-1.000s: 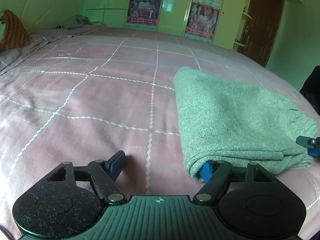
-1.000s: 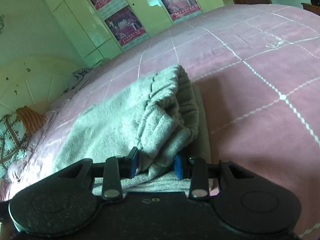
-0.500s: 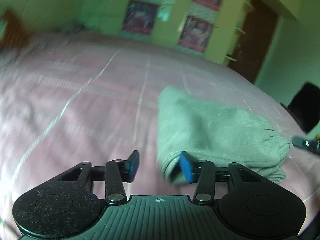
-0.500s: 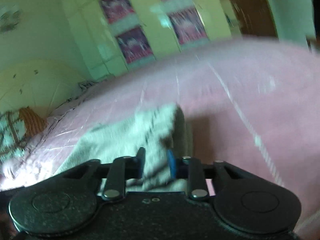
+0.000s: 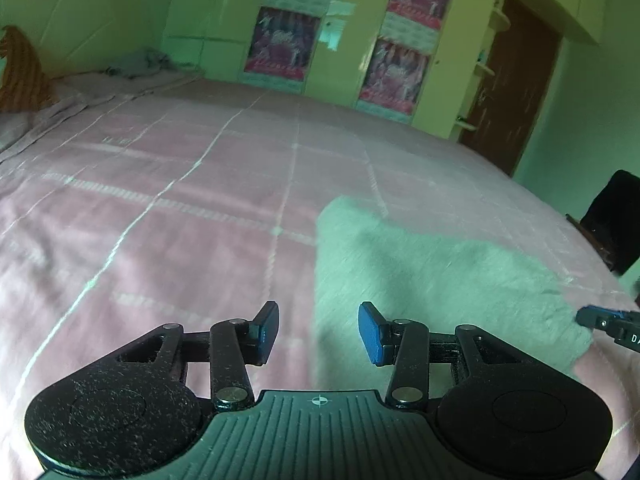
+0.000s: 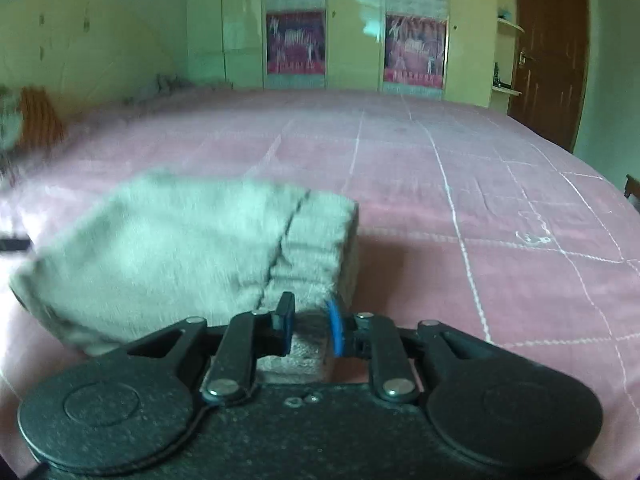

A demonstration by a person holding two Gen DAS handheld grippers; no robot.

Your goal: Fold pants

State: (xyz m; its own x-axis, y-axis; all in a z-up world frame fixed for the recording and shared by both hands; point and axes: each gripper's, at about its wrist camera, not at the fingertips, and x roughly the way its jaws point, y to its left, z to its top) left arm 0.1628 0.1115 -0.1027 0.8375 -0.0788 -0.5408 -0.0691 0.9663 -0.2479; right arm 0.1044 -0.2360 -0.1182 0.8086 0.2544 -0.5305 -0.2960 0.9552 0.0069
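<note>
The grey-green pants (image 5: pixel 436 280) lie folded into a thick rectangle on the pink bed. In the left wrist view my left gripper (image 5: pixel 318 330) is open and empty, hovering above the folded bundle's near left corner. In the right wrist view the pants (image 6: pixel 180 248) fill the left centre. My right gripper (image 6: pixel 310 328) stands at the bundle's near right corner, jaws a small gap apart with a bit of cloth showing between the pads. The right gripper's tip also shows in the left wrist view (image 5: pixel 608 322), beside the pants' right end.
The pink bedspread (image 5: pixel 180 200) with white grid lines spreads all around. A rumpled blanket and orange pillow (image 5: pixel 20 72) lie far left. Wardrobe doors with posters (image 6: pixel 296 40) and a brown door (image 6: pixel 548 52) stand behind. A dark object (image 5: pixel 612 220) is beyond the bed's right edge.
My left gripper let go of the pants' corner, lifted and drew back. My right gripper narrowed and pulled back and up from the waistband, swinging round to face the wardrobe.
</note>
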